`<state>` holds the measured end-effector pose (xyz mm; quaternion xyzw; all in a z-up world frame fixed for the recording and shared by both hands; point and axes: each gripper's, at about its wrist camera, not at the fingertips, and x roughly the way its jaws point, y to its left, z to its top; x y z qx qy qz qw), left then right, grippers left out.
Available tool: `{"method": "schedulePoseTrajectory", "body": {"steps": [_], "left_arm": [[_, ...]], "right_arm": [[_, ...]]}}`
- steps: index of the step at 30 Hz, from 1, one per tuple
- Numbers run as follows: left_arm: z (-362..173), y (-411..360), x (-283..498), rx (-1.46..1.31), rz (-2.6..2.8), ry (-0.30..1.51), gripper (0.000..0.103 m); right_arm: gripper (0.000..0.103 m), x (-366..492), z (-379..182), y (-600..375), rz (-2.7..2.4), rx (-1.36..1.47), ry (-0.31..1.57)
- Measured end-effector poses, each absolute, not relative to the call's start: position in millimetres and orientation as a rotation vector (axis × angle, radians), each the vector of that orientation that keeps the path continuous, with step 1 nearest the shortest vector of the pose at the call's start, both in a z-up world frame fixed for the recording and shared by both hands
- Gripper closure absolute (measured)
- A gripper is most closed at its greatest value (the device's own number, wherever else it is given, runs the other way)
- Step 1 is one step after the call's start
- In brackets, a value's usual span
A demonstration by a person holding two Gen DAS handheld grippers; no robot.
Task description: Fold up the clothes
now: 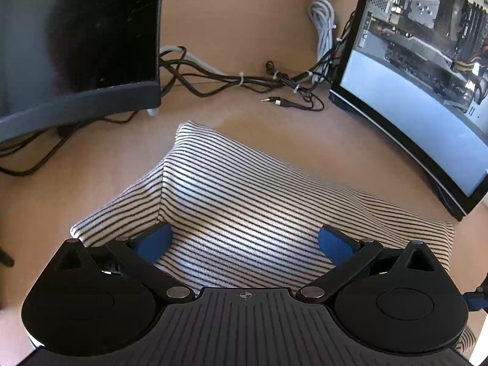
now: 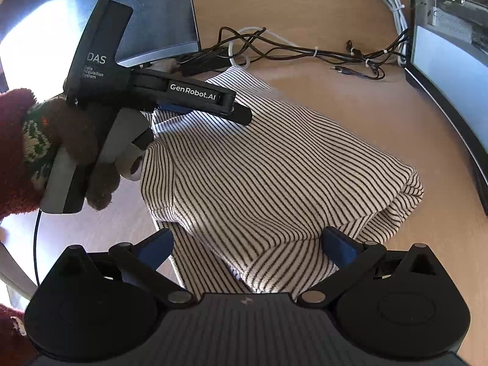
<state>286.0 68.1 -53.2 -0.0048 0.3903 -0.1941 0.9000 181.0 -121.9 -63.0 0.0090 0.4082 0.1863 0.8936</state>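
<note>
A white garment with thin black stripes (image 1: 244,195) lies folded into a compact bundle on the wooden desk (image 1: 274,134). My left gripper (image 1: 244,241) is open, its blue fingertips (image 1: 154,241) spread wide just above the bundle's near part, holding nothing. In the right wrist view the same garment (image 2: 274,177) shows its folded layers, with a loose flap toward me. My right gripper (image 2: 247,248) is open over that near flap, empty. The left gripper also shows there (image 2: 201,103), at the bundle's far left edge, held by a gloved hand (image 2: 61,140).
A dark monitor (image 1: 79,39) stands at the back left and a lit curved monitor (image 1: 427,91) at the right. Tangled black cables (image 1: 244,82) and a coiled white cable (image 1: 323,27) lie behind the garment along the desk's back.
</note>
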Motion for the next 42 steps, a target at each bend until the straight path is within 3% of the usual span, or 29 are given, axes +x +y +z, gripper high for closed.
{"method": "schedulePoseTrajectory", "body": {"steps": [8,13,20,35,42], "left_arm": [[-11.3,80.4,245.6,-0.223,-0.435,0.878,0.0],[-38.1,83.3,229.0,-0.349,-0.438,0.984,0.0],[-50.0,81.3,233.1,-0.323,-0.445,1.01,0.0],[-52.1,44.4,270.5,-0.101,-0.537,0.943,0.0],[-34.7,52.6,262.0,-0.213,-0.499,0.976,0.0]], "right_arm": [[0.0,182.6,-37.4,-157.9,0.472,0.051,0.78],[0.0,213.3,-31.9,-190.3,0.288,0.07,0.682],[0.0,244.6,-74.4,-158.8,0.149,-0.235,0.702],[0.0,185.1,-77.2,-165.4,0.117,-0.061,0.757],[0.0,168.6,-40.3,-162.9,0.182,-0.11,0.671]]}}
